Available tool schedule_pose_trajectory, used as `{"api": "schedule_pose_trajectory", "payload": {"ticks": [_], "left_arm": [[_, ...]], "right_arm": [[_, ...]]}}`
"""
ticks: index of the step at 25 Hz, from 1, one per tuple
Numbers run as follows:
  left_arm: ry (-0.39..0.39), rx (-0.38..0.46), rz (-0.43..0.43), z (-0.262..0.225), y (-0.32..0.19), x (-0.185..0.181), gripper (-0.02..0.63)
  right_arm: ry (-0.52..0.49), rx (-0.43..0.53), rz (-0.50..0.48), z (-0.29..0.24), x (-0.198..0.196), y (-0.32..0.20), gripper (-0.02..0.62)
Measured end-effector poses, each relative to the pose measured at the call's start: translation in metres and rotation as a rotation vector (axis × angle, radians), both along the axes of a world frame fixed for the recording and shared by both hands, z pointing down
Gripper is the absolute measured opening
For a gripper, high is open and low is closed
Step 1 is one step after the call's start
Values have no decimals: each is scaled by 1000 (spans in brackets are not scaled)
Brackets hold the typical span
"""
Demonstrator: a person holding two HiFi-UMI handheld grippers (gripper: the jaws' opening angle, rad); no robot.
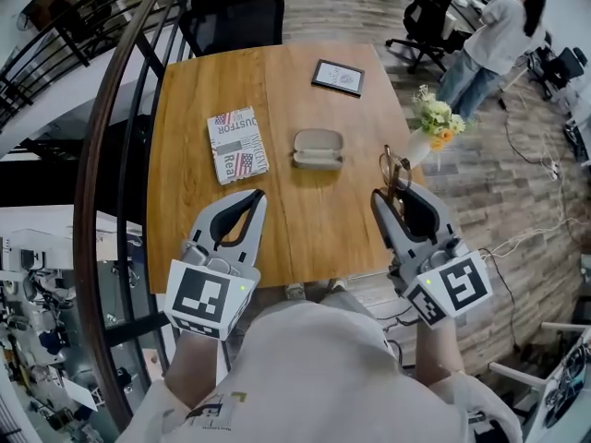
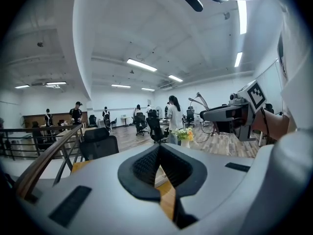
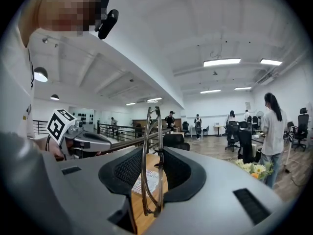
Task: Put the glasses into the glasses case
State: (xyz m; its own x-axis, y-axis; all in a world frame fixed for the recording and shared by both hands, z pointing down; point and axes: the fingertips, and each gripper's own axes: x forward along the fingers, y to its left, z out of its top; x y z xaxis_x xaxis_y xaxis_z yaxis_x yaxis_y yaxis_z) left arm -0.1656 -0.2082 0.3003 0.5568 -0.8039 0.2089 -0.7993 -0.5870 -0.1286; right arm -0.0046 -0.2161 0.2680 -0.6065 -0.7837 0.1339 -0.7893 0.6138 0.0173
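Note:
The beige glasses case (image 1: 318, 148) lies closed in the middle of the wooden table (image 1: 185, 109). My right gripper (image 1: 380, 195) hovers over the table's right edge, shut on folded thin-rimmed glasses (image 1: 395, 169). In the right gripper view the glasses (image 3: 159, 131) stand upright between the pads of that gripper (image 3: 152, 153). My left gripper (image 1: 257, 196) is over the near part of the table, below the book, its tips touching and nothing in it. The left gripper view shows the same gripper (image 2: 159, 148) with its pads meeting.
A printed book (image 1: 237, 144) lies left of the case. A framed card (image 1: 338, 77) sits at the far side. A vase of flowers (image 1: 434, 123) stands at the table's right edge, close to the glasses. Office chairs (image 1: 235, 17) stand beyond, and a person (image 1: 499, 35) is at back right.

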Motion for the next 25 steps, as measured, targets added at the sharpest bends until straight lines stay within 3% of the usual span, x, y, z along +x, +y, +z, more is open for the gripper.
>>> {"api": "schedule_pose_trajectory", "payload": {"ticks": [10, 18, 25], "left_arm": [[12, -59, -69, 20, -43, 9, 17], [-10, -97, -126, 37, -80, 17, 17], [-45, -190, -163, 82, -122, 22, 17]], "right_arm": [[1, -25, -43, 8, 18, -46, 143], [167, -33, -161, 36, 16, -101, 144], [294, -84, -232, 93, 7, -165, 144]]}}
